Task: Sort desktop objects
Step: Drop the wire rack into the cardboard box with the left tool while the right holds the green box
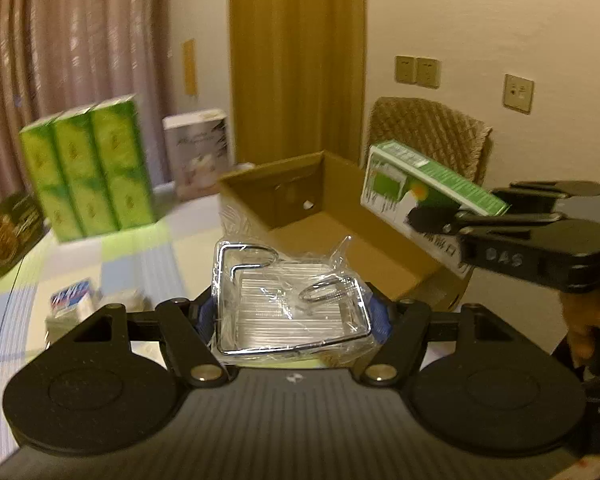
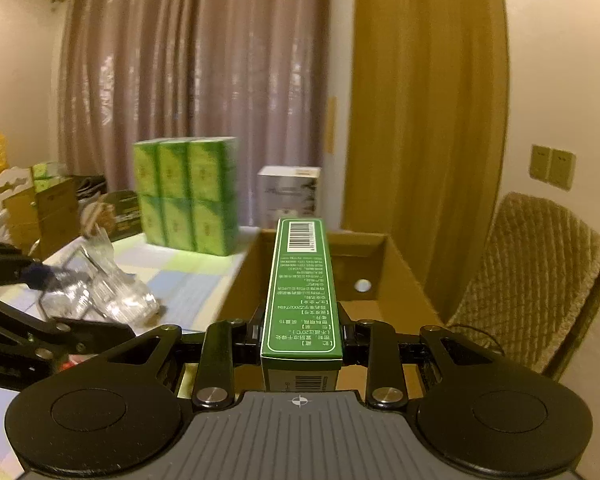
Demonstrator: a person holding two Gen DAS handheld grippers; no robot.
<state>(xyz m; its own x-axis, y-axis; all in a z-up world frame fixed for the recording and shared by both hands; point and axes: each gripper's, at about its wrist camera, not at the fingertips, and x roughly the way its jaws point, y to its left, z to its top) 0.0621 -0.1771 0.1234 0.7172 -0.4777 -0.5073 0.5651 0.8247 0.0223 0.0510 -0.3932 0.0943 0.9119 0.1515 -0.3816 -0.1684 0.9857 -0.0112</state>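
Here both claws are loaded: left claw (image 1: pixel 292 312) grasps a plastic-wrapped wire rack (image 1: pixel 288 304); right claw (image 2: pixel 302 334) clamps a green box (image 2: pixel 302 292) lengthwise. Both face the open carton (image 1: pixel 332 224) on the desk (image 1: pixel 140 248), likely their drop point.

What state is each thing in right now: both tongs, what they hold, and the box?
Left tongs: shut on the wrapped wire rack, lifted off the table.
Wrapped wire rack: sealed in clear plastic, held.
Right tongs: shut on the green carton.
Green carton: closed, held lengthwise above the box.
Cardboard box: open, looks empty.
Green tissue pack: upright on the table.
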